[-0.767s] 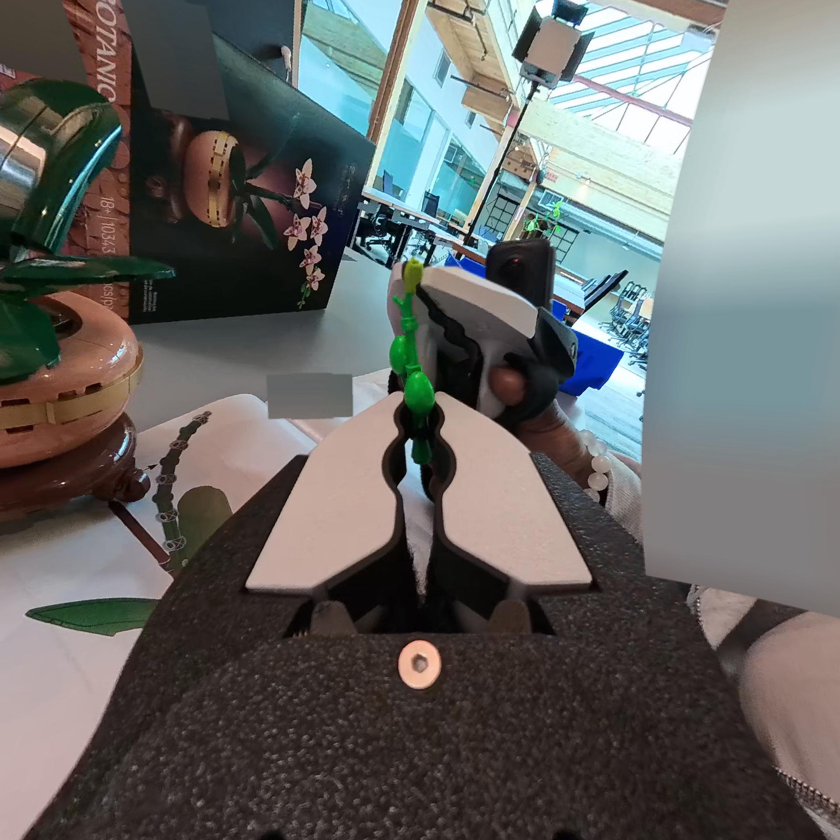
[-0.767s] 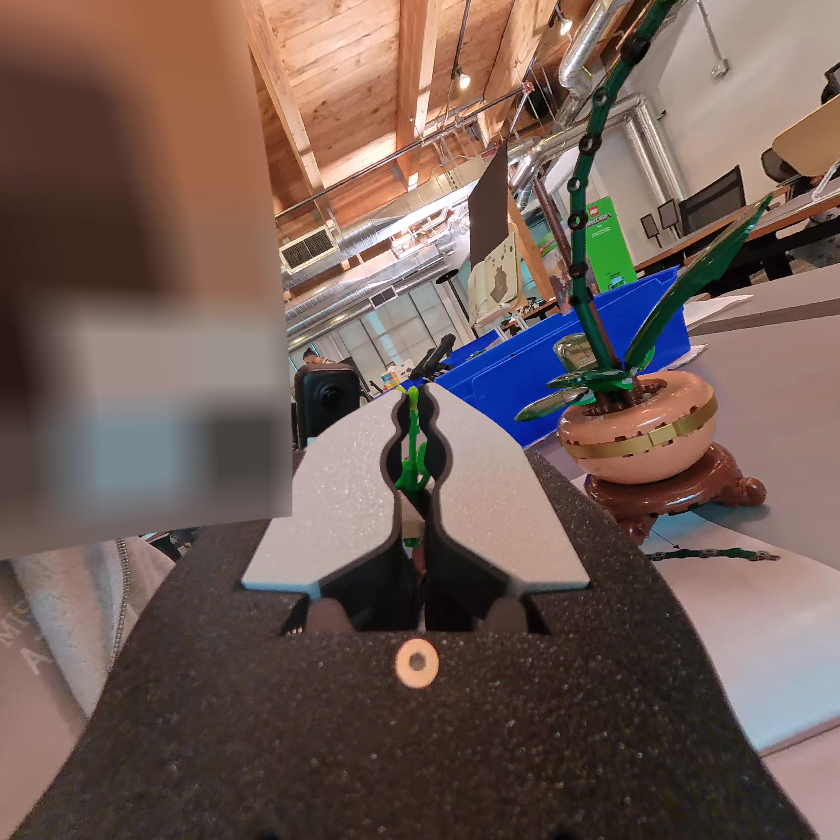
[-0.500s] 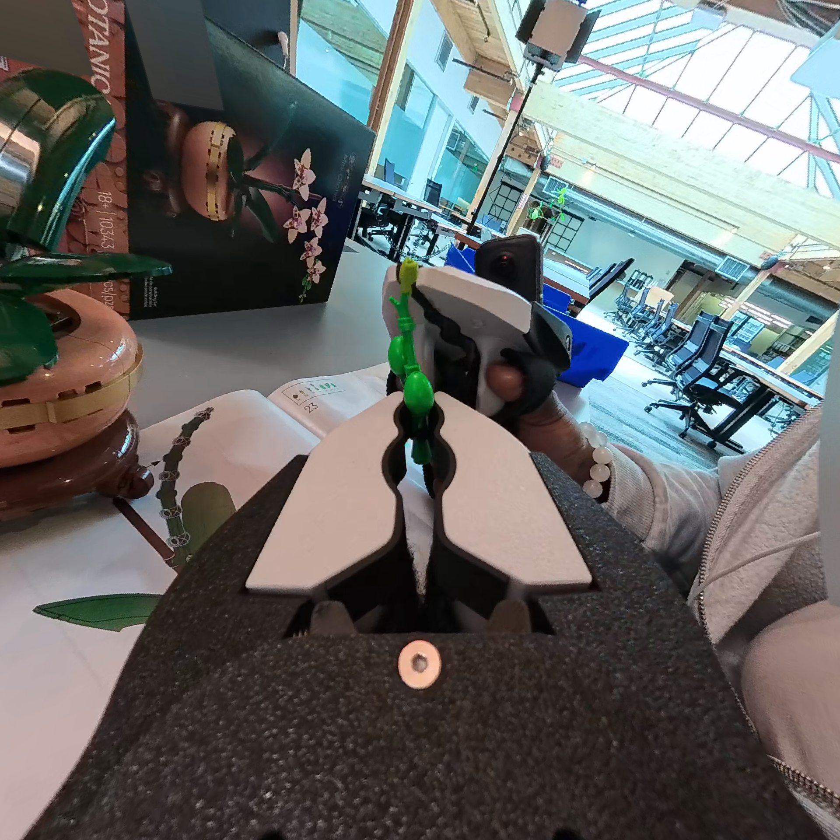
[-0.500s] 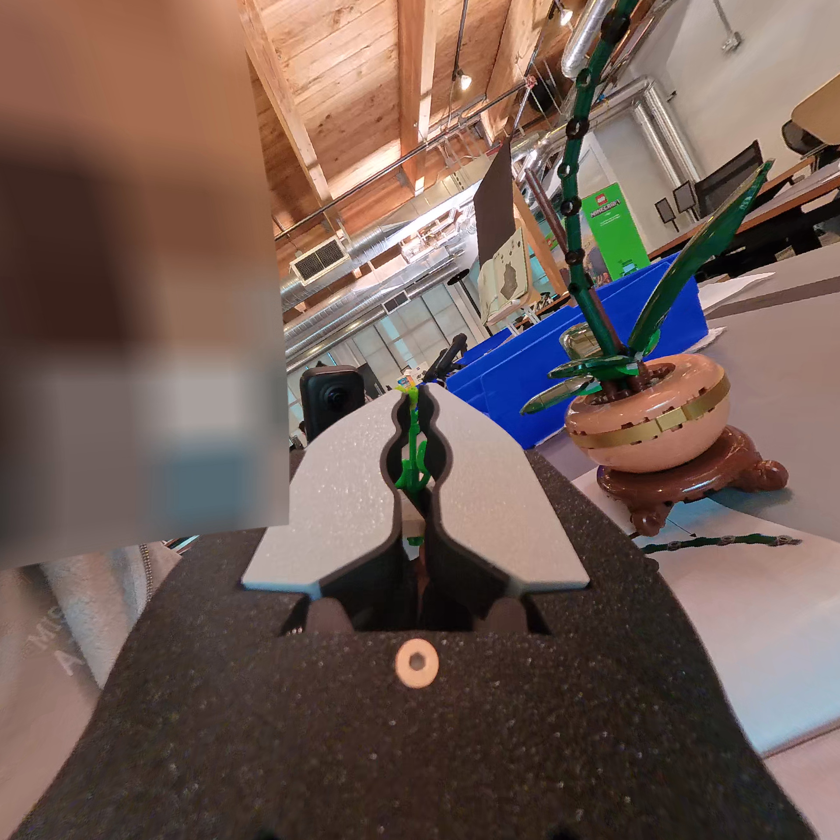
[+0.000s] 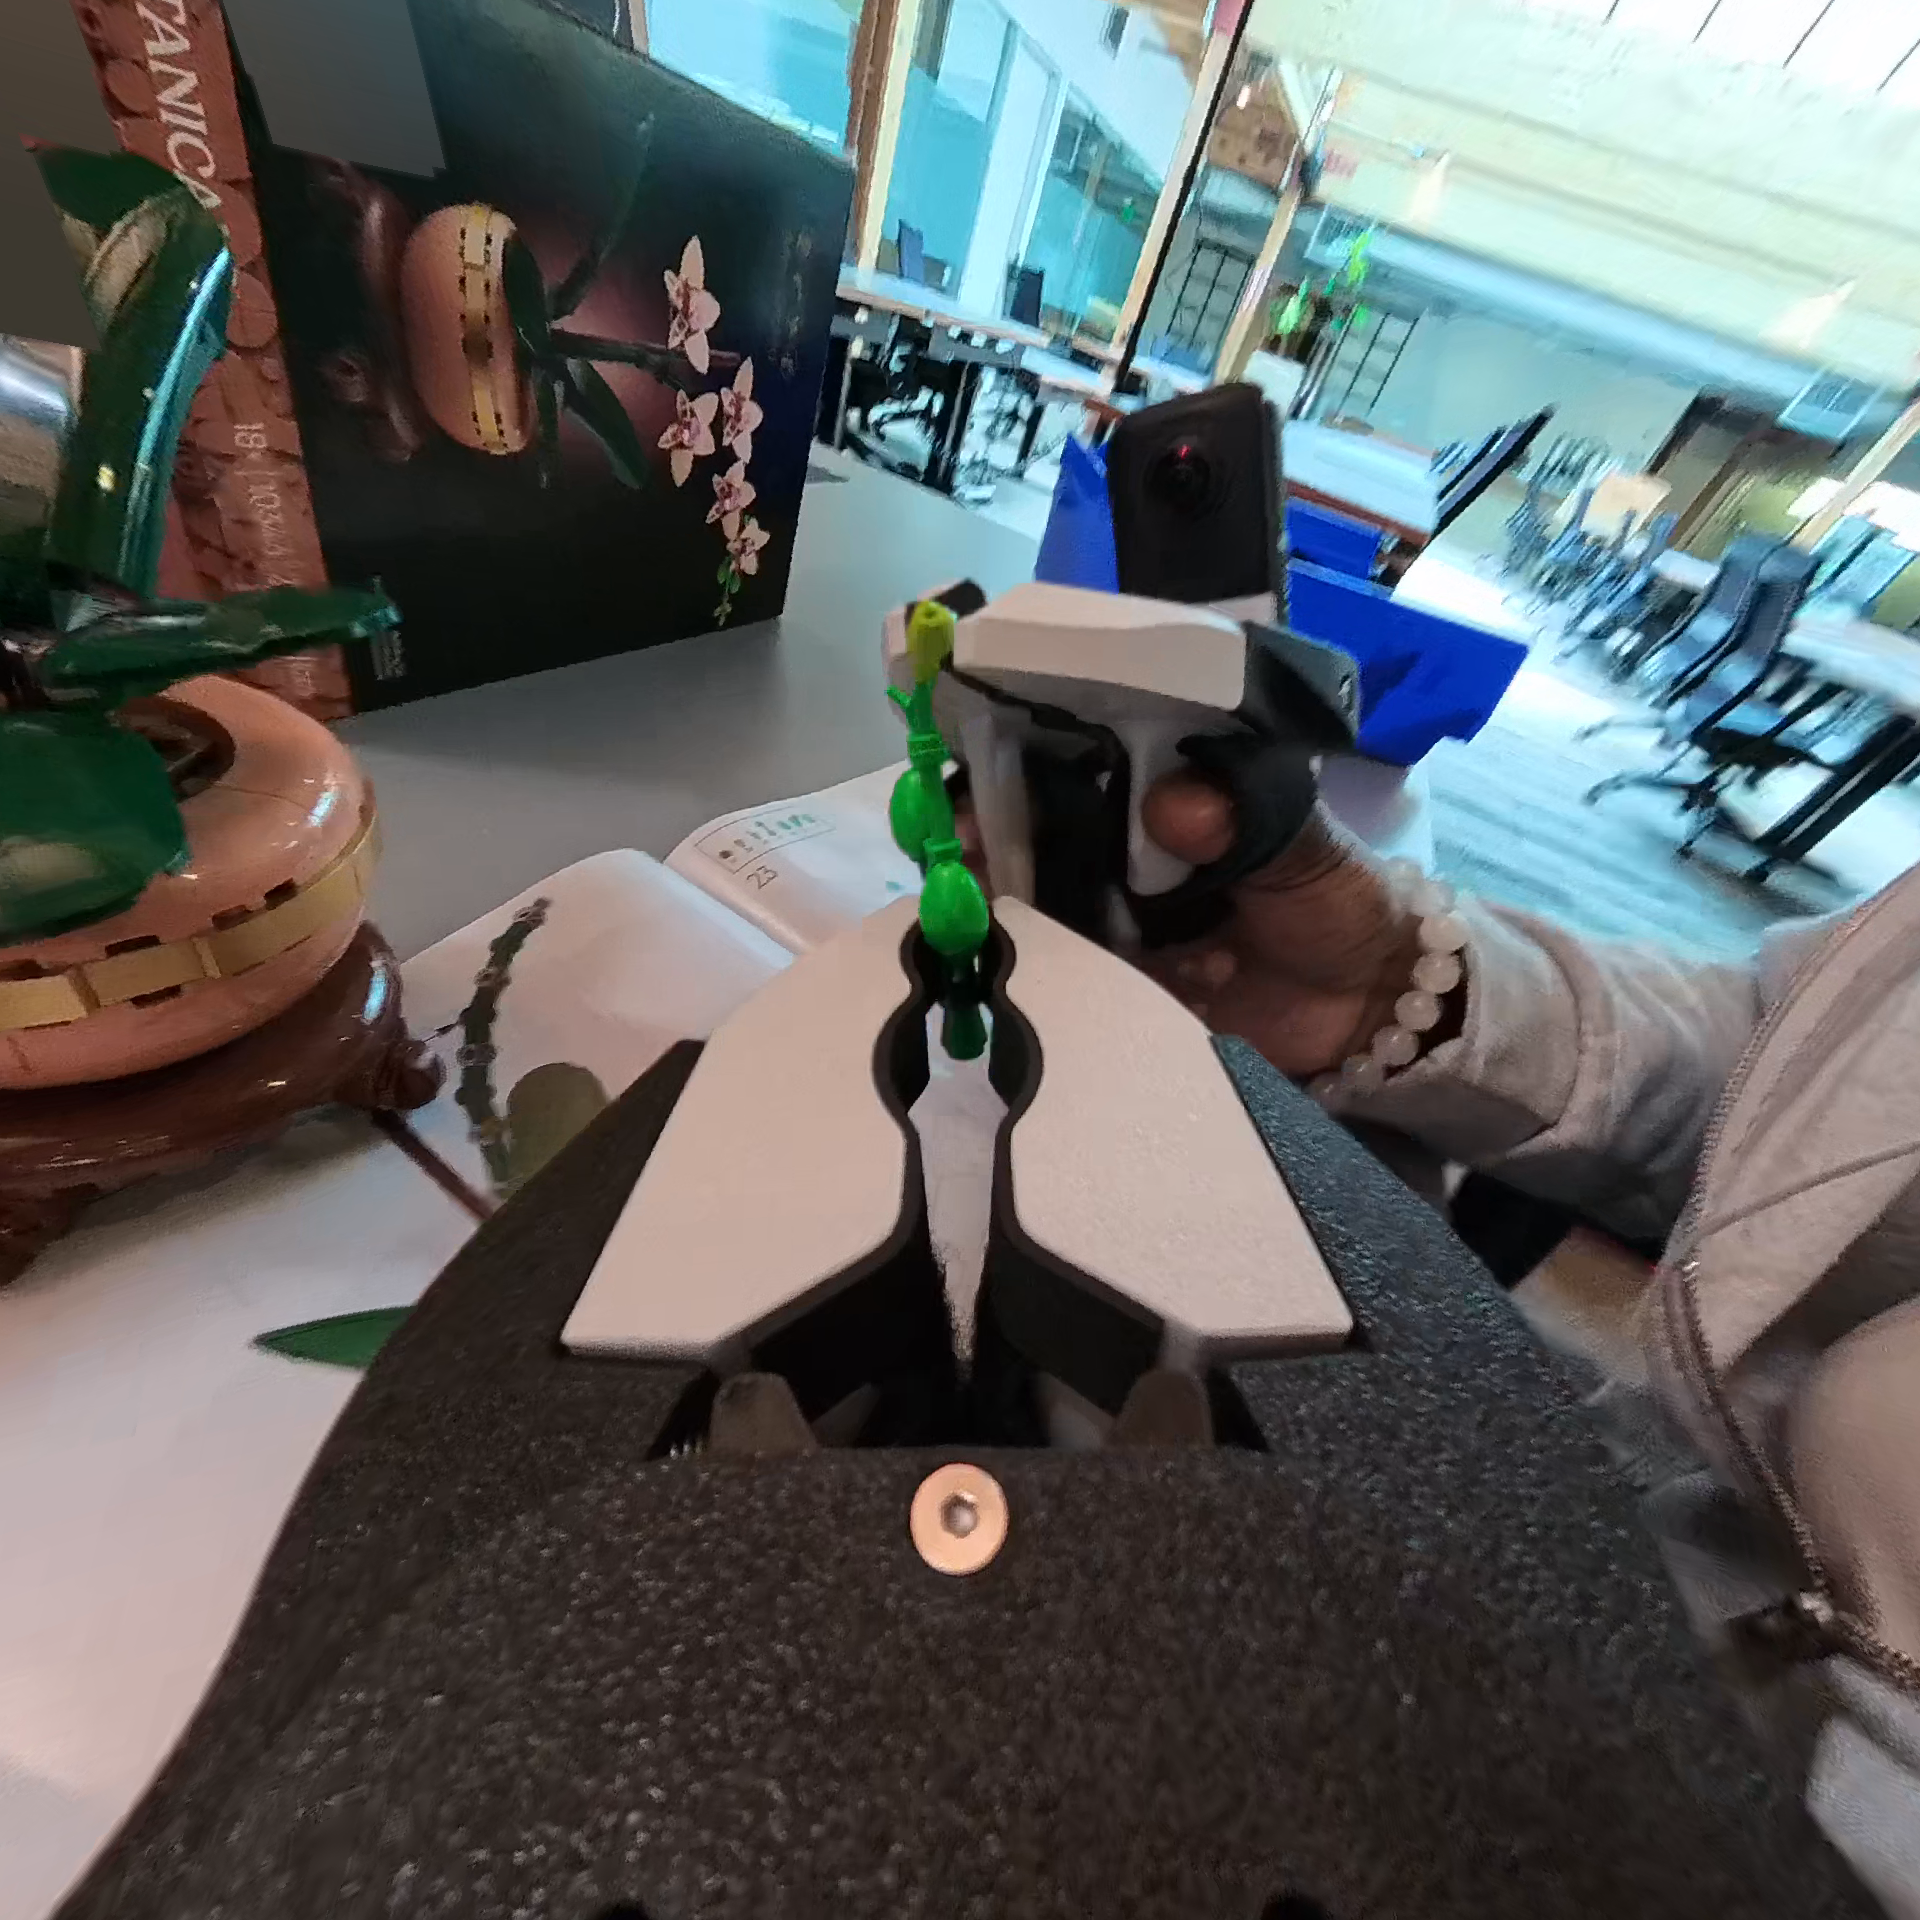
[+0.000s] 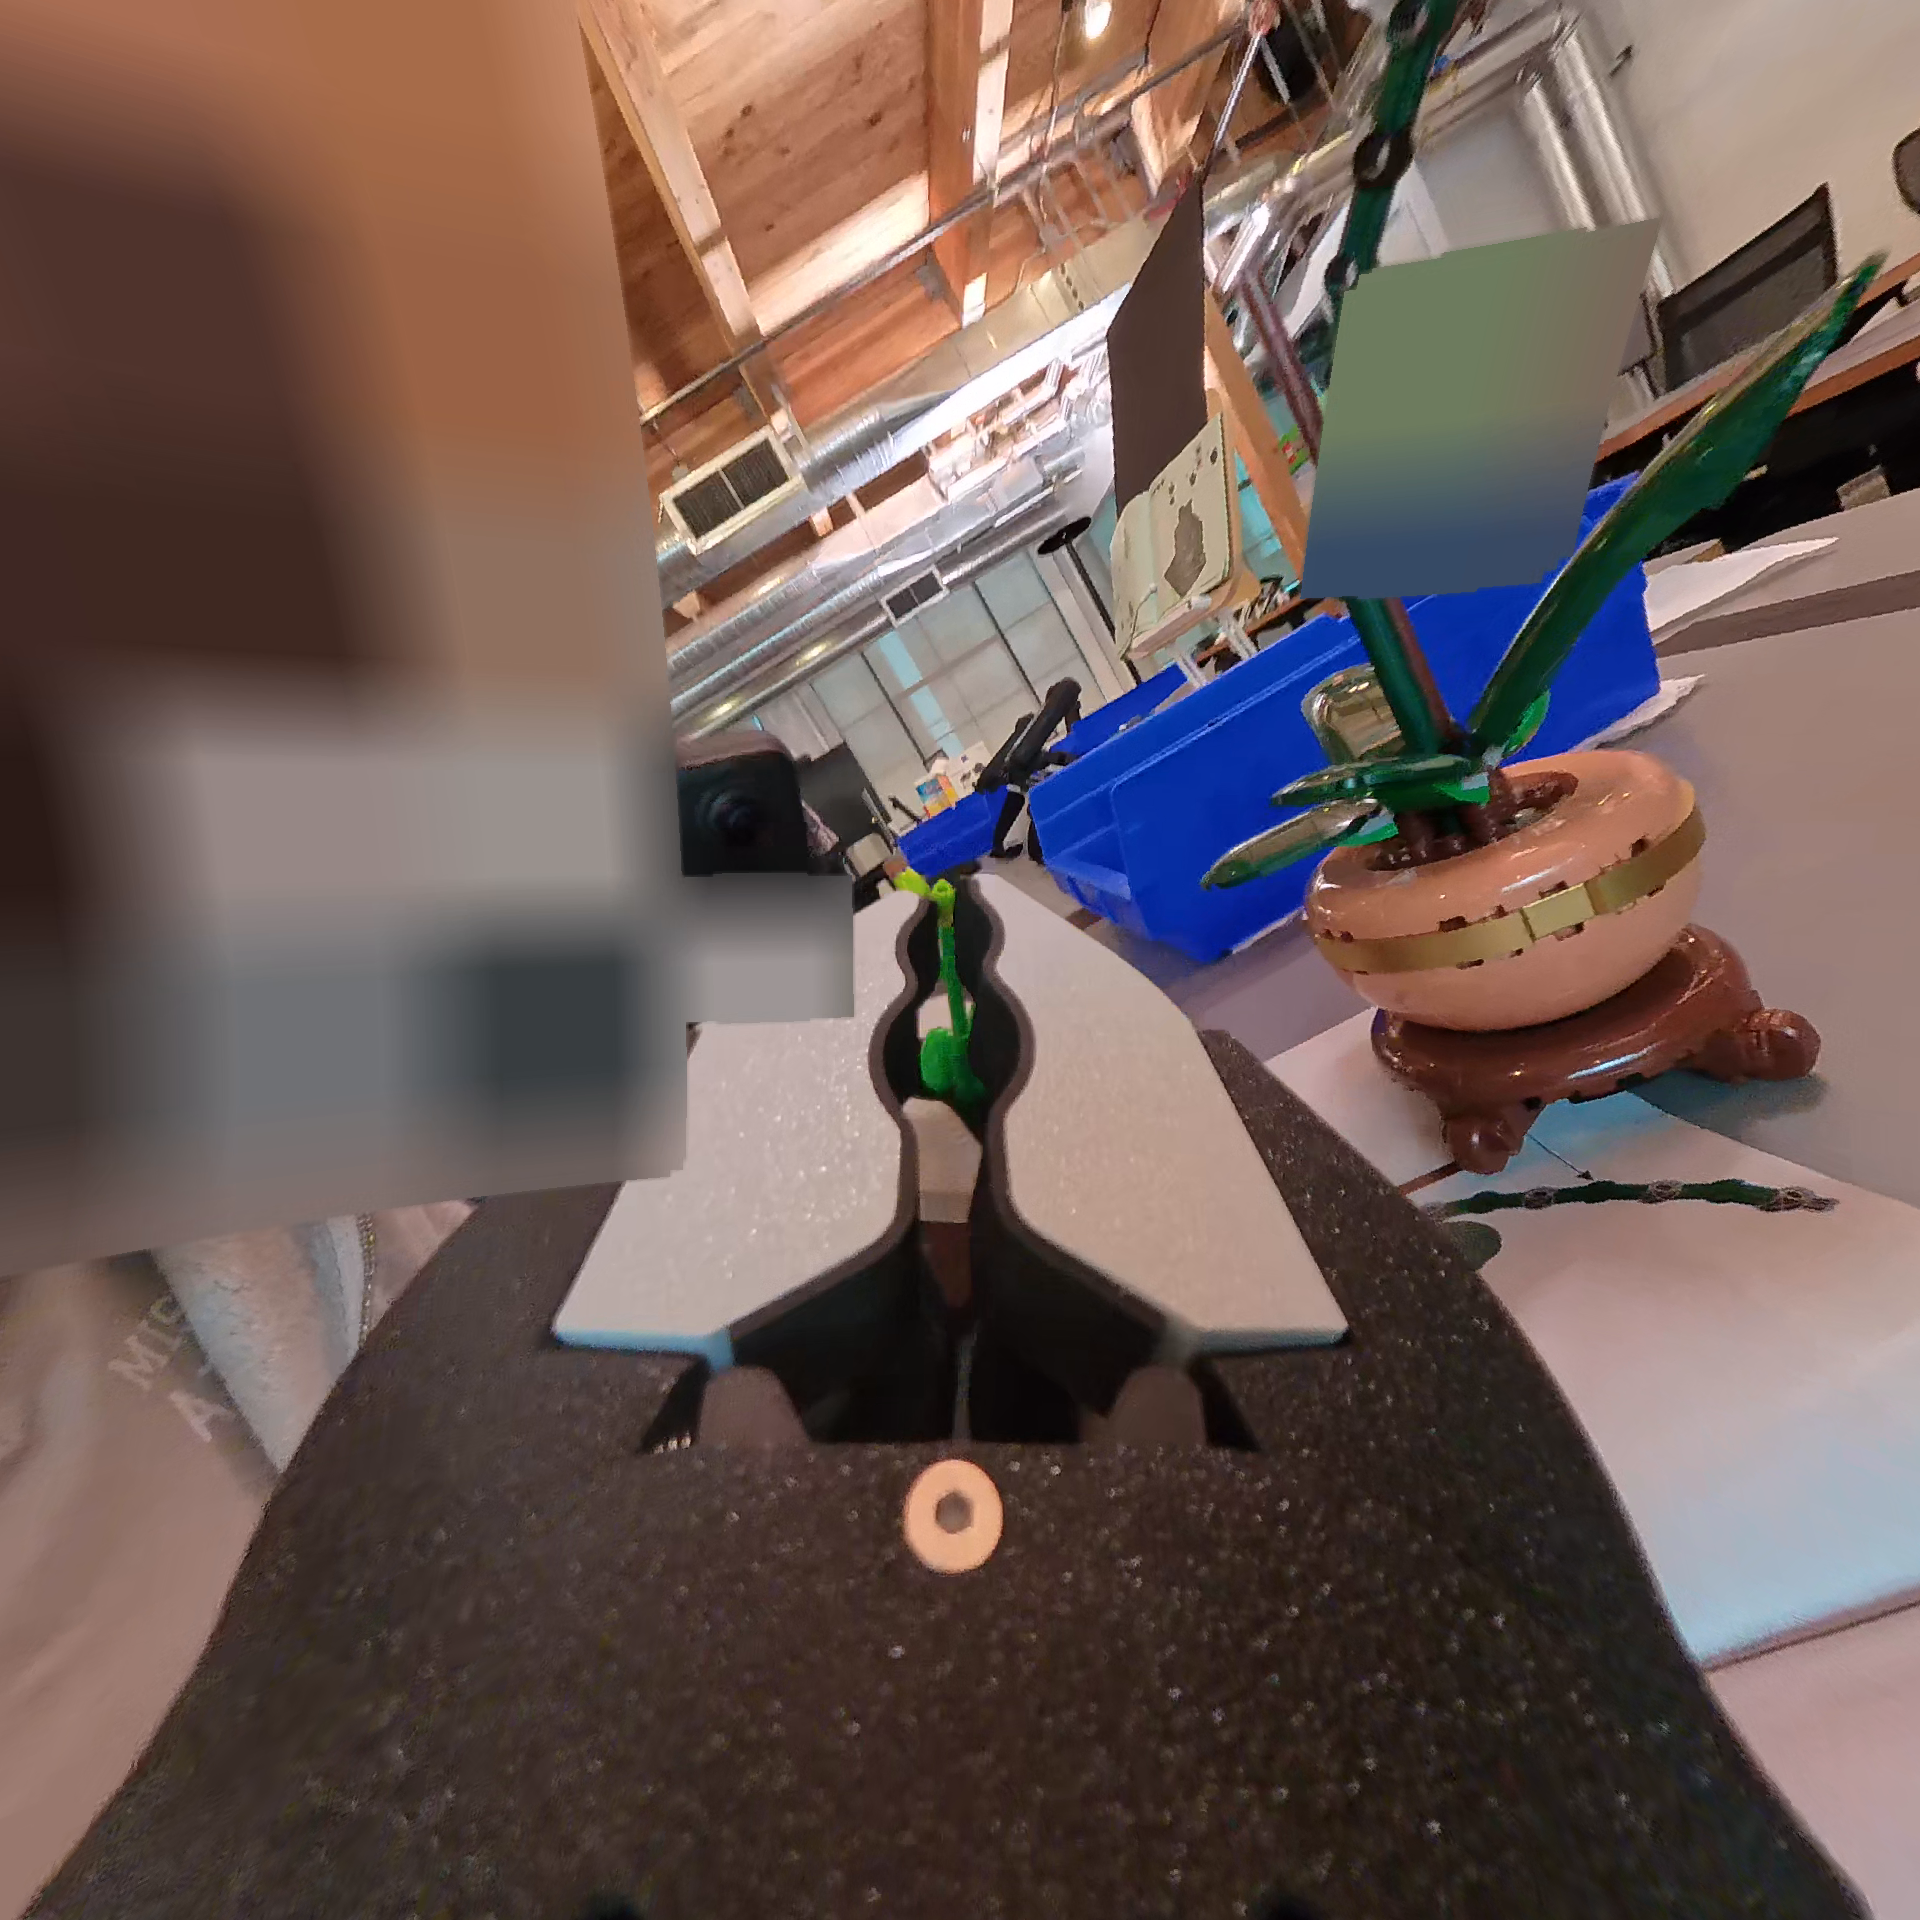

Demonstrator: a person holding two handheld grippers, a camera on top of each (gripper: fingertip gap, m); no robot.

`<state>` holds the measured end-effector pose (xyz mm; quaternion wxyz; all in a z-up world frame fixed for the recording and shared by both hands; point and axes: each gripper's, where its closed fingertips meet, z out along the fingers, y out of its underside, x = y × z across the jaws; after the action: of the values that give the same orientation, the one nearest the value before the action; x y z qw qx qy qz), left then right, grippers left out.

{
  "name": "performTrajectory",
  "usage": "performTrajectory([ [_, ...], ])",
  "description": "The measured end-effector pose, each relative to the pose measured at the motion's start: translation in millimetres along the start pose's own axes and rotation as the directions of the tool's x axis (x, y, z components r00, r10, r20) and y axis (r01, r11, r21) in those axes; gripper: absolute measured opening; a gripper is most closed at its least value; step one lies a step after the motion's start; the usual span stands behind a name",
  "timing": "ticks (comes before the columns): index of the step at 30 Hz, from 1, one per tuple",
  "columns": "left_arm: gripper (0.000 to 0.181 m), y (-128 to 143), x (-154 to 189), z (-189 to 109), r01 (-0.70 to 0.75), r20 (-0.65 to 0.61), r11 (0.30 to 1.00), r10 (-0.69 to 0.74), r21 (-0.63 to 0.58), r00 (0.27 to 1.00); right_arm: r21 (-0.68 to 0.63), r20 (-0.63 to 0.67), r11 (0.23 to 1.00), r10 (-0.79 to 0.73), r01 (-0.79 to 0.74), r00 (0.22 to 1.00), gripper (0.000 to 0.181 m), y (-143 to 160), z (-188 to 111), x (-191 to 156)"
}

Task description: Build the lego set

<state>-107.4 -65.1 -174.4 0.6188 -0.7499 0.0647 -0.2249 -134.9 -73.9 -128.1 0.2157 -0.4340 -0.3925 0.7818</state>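
Left wrist view: the left gripper (image 5: pixel 956 940) has its fingers (image 5: pixel 790 1132) clenched on the lower end of a bright green stem (image 5: pixel 933 831) with bud-shaped beads, which stands upright out of the fingertips. Its pale tip touches the fingertips of the right gripper (image 5: pixel 940 665), held by a hand (image 5: pixel 1278 935) in a grey sleeve just beyond. On the grey surface (image 5: pixel 623 748) an open instruction booklet (image 5: pixel 623 956) lies beneath. At the surface's left edge stands the pink pot model (image 5: pixel 156 894) on a brown base with dark green leaves; a dark set box (image 5: pixel 540 343) stands behind.

Right wrist view: the right gripper (image 6: pixel 951 894) has its fingers (image 6: pixel 1122 1122) closed around the green stem (image 6: pixel 951 997), gripping it near the tips. The pot model (image 6: pixel 1507 914) sits to the right on the booklet (image 6: pixel 1714 1351), with blue bins (image 6: pixel 1247 831) behind it.
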Motion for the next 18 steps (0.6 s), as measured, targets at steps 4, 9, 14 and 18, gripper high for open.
performTrajectory([
  [4, 0.006, 5.0, -2.2, -3.2, -0.037, -0.001, 0.998, 0.037, -0.050, 0.999, -0.021, 0.001, 1.000, 0.018, -0.018, 1.000, 0.003, 3.9, 1.0, 1.5],
  [9, 0.005, 8.7, -3.9, -3.7, -0.050, 0.005, 0.995, 0.050, -0.083, 0.999, -0.041, -0.016, 0.999, 0.001, -0.002, 1.000, 0.003, 7.2, 1.5, 3.2],
  [14, 0.005, 13.4, -8.0, -5.1, -0.085, 0.031, 0.988, 0.089, -0.127, 0.996, -0.073, -0.031, 0.997, -0.001, -0.002, 1.000, 0.003, 11.6, 1.5, 5.4],
  [18, 0.006, 19.5, -11.9, -6.2, -0.137, 0.056, 0.973, 0.149, -0.184, 0.987, -0.110, -0.044, 0.994, -0.010, 0.005, 0.999, 0.003, 16.8, 2.0, 6.9],
])
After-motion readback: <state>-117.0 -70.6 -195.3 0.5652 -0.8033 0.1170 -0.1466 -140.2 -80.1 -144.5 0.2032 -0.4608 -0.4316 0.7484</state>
